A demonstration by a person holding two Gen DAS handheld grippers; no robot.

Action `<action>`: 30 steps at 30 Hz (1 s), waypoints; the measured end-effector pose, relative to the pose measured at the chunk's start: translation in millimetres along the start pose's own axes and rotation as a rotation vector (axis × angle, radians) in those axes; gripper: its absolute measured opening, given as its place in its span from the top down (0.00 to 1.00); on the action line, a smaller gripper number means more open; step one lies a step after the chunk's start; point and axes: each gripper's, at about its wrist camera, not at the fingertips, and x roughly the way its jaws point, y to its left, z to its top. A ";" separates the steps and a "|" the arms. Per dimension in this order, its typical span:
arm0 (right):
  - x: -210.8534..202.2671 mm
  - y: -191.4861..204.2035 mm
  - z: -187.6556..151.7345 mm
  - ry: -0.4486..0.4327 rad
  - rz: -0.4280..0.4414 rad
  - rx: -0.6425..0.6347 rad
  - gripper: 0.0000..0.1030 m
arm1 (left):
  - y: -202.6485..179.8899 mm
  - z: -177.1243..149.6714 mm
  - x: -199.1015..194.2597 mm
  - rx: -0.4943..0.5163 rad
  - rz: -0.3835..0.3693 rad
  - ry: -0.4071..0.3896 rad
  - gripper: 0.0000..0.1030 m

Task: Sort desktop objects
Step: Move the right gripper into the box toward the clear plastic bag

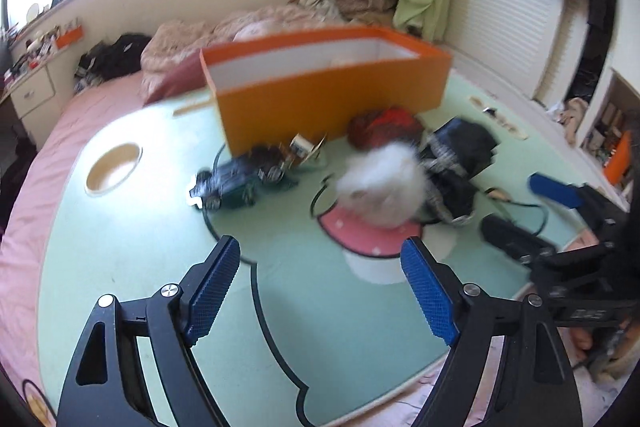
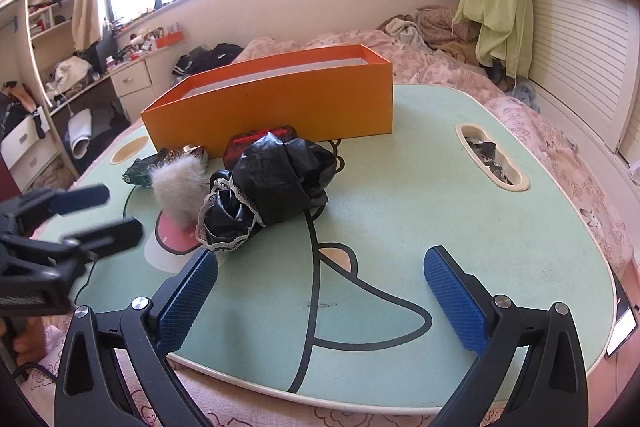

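Observation:
An orange box (image 1: 328, 95) (image 2: 280, 103) stands open at the back of the green lap table (image 1: 140, 247) (image 2: 440, 207). In front of it lie a white fluffy ball (image 1: 380, 187) (image 2: 178, 187), a dark toy car (image 1: 228, 183) (image 2: 140, 171), a red packet (image 1: 384, 125) (image 2: 260, 141) and a crumpled black shiny item with lace trim (image 1: 460, 155) (image 2: 272, 187). My left gripper (image 1: 320, 291) is open and empty, above the table short of the fluffy ball; it also shows in the right wrist view (image 2: 96, 213). My right gripper (image 2: 320, 299) is open and empty near the table's front edge; it also shows in the left wrist view (image 1: 532, 211).
The table sits on a pink bed (image 2: 520, 115). It has a round cup hole (image 1: 113, 167) on the left and a slot (image 2: 494, 157) holding small scraps on the right. A small wooden piece (image 1: 302, 147) lies by the box. Cluttered drawers (image 2: 128, 79) stand to the left.

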 end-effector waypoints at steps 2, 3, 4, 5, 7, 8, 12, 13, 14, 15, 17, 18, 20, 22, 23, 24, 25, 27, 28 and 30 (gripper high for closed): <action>-0.1 0.2 -0.1 0.000 0.000 0.000 0.00 | -0.6 -4.9 1.8 -0.009 0.024 -0.004 0.17; 0.0 0.2 -0.3 -0.001 0.000 0.000 0.00 | 0.3 -6.1 0.9 -0.020 0.021 -0.010 0.14; 0.1 0.2 -0.2 -0.001 0.000 -0.001 0.00 | 0.1 -6.9 1.2 -0.023 0.030 -0.011 0.08; -0.2 0.4 -0.2 0.000 -0.001 0.000 0.00 | 0.7 -7.0 2.7 -0.028 0.030 -0.006 0.02; 0.0 0.4 -0.3 0.000 0.000 0.000 0.00 | 2.2 -7.0 4.6 -0.026 0.024 -0.006 0.00; -0.3 0.4 -0.4 -0.001 0.000 0.000 0.00 | 2.3 -7.0 5.1 -0.025 0.023 -0.005 0.00; -0.3 0.4 -0.8 -0.001 -0.001 -0.001 0.00 | 1.3 -8.4 6.6 -0.017 0.014 -0.007 0.00; -0.3 0.6 -0.8 -0.001 -0.001 -0.001 0.00 | 1.9 -8.7 7.3 -0.014 0.012 -0.006 0.00; -0.3 0.7 -0.8 -0.001 -0.001 -0.001 0.00 | 2.9 -9.8 7.0 -0.011 0.008 -0.009 0.00; -0.3 0.8 -0.8 -0.002 -0.001 -0.001 0.00 | 2.6 -10.1 6.9 -0.010 0.006 -0.010 0.00; -0.3 0.9 -0.8 -0.001 -0.001 -0.001 0.00 | 3.8 -10.0 7.1 -0.011 0.007 -0.010 0.00; -0.3 0.9 -0.8 -0.001 -0.001 -0.002 0.00 | 3.7 -10.3 7.0 -0.011 0.008 -0.011 0.00; -0.4 1.3 -0.9 -0.002 0.000 -0.001 0.00 | 3.9 -10.7 7.0 -0.010 0.008 -0.011 0.00; -1.8 3.2 -1.8 -0.004 -0.008 -0.004 0.00 | 4.2 -11.1 6.8 -0.011 0.007 -0.013 0.00; -2.1 4.4 -2.0 -0.004 -0.015 -0.008 0.00 | 5.6 -11.3 6.9 -0.011 0.005 -0.015 0.00; -2.4 5.3 -2.2 -0.004 -0.020 -0.012 0.00 | 5.6 -11.8 6.7 -0.011 0.005 -0.016 0.00; -2.9 4.9 -1.9 -0.006 -0.021 -0.012 0.00 | 5.9 -12.2 6.6 -0.011 0.005 -0.017 0.00; -7.3 2.8 -1.5 -0.025 -0.022 -0.005 0.00 | 6.9 -12.5 6.5 -0.010 0.005 -0.018 0.00; -11.7 0.8 -0.8 -0.043 -0.019 0.003 0.01 | 7.2 -12.9 6.6 -0.011 0.004 -0.021 0.00; -23.0 -2.8 5.0 -0.090 -0.013 0.013 0.07 | 9.0 -13.0 6.6 -0.011 0.002 -0.023 0.00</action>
